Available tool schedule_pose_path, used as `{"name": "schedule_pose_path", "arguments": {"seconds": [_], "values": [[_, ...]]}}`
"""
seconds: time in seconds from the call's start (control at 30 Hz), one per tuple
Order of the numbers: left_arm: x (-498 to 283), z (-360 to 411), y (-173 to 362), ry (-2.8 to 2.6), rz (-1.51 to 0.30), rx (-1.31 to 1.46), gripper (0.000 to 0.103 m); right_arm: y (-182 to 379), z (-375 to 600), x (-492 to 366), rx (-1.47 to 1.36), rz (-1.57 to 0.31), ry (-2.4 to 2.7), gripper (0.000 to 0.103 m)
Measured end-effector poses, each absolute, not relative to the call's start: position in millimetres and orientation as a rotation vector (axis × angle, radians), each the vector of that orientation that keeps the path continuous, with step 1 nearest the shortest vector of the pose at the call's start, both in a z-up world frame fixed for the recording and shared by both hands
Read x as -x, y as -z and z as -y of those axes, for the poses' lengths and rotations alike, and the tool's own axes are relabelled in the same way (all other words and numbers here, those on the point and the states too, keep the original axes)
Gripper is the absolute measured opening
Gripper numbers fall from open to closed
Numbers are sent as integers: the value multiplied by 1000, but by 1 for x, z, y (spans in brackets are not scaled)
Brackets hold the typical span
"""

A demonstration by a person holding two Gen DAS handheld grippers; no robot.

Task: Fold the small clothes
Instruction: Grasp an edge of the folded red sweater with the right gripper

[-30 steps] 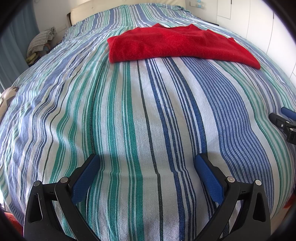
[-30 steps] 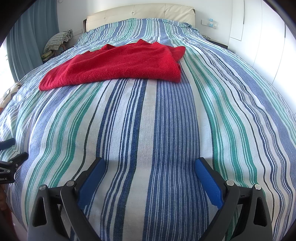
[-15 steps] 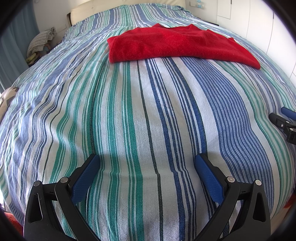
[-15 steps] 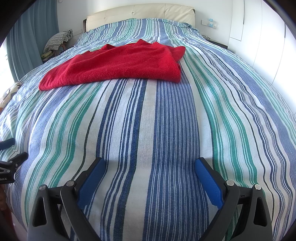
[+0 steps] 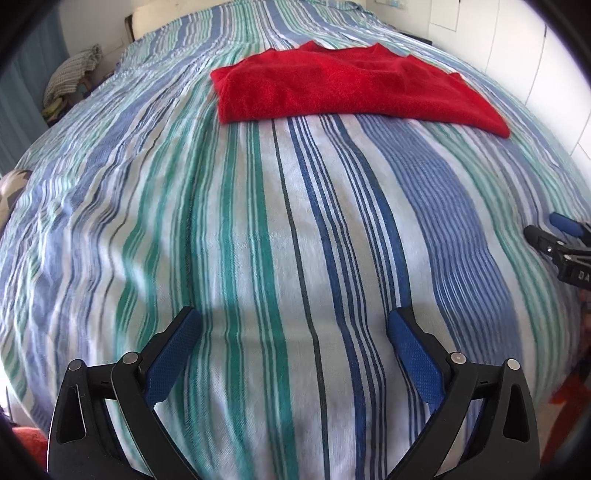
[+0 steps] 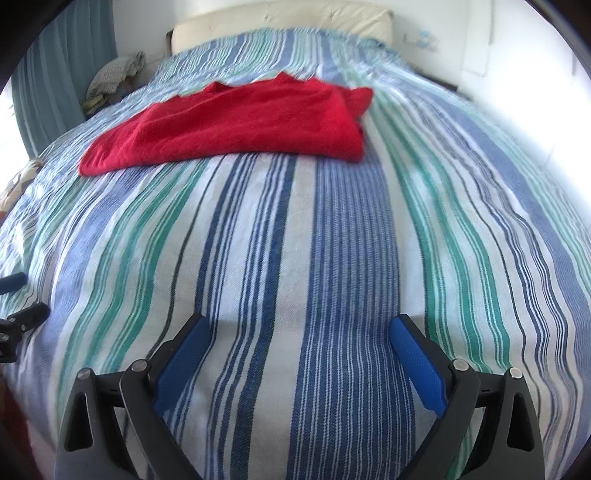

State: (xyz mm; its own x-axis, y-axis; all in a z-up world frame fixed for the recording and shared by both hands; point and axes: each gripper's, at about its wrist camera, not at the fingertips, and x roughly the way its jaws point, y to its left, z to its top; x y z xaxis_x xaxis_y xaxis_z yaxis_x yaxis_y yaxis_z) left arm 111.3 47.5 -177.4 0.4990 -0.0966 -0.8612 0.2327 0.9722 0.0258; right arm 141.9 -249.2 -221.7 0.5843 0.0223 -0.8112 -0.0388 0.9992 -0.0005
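Observation:
A red garment (image 5: 343, 86) lies folded across the middle of a striped bed, well ahead of both grippers. It also shows in the right wrist view (image 6: 243, 122). My left gripper (image 5: 293, 325) is open and empty, low over the bed's near end. My right gripper (image 6: 299, 330) is open and empty too, beside it. The right gripper's tip shows at the right edge of the left wrist view (image 5: 557, 236). The left gripper's tip shows at the left edge of the right wrist view (image 6: 18, 299).
The striped blue, green and white bedspread (image 5: 258, 221) covers the whole bed. A cream headboard (image 6: 280, 22) stands at the far end. A pile of checked cloth (image 6: 114, 74) sits at the far left by a blue curtain (image 6: 62, 85). White cupboards (image 5: 517, 55) line the right.
Both grippers have started moving forward toward the red garment; both views are now slightly blurred and the garment sits a little nearer. Both stay open.

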Motion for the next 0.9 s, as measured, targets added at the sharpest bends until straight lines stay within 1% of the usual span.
{"name": "schedule_pose_path", "arguments": {"seconds": [0.07,0.1,0.2,0.27,0.4,0.53,0.57,0.6,0.63,0.67,0.7,0.8,0.9], "values": [[-101,-60,164,205,-987,-117,101,205,262,-154,-27,-998,-117,97],[-97,-65,160,207,-968,-98,101,195,272,-161,-72,-984,-150,94],[-96,-83,154,205,-939,-12,101,152,315,-198,-176,-896,-110,94],[-101,-90,152,192,-923,47,101,137,341,-235,-265,-878,-107,95],[-110,-97,153,180,-905,138,101,139,369,-303,-431,-900,-171,94],[-111,-96,166,161,-943,122,101,171,374,-352,-549,-935,-161,85],[-110,-96,170,157,-956,117,101,187,372,-363,-583,-988,-170,81],[-110,-96,172,155,-965,116,101,200,366,-369,-578,-1039,-157,58],[-110,-97,173,155,-969,114,101,202,358,-372,-545,-1058,-125,30],[-110,-97,173,155,-969,112,101,200,357,-372,-519,-1044,-94,17],[-110,-97,172,157,-967,113,101,193,357,-370,-518,-1011,-65,10],[-112,-100,171,170,-972,136,101,154,344,-369,-528,-933,-65,9],[-116,-103,170,185,-982,174,101,103,294,-377,-449,-895,-167,9]]}}
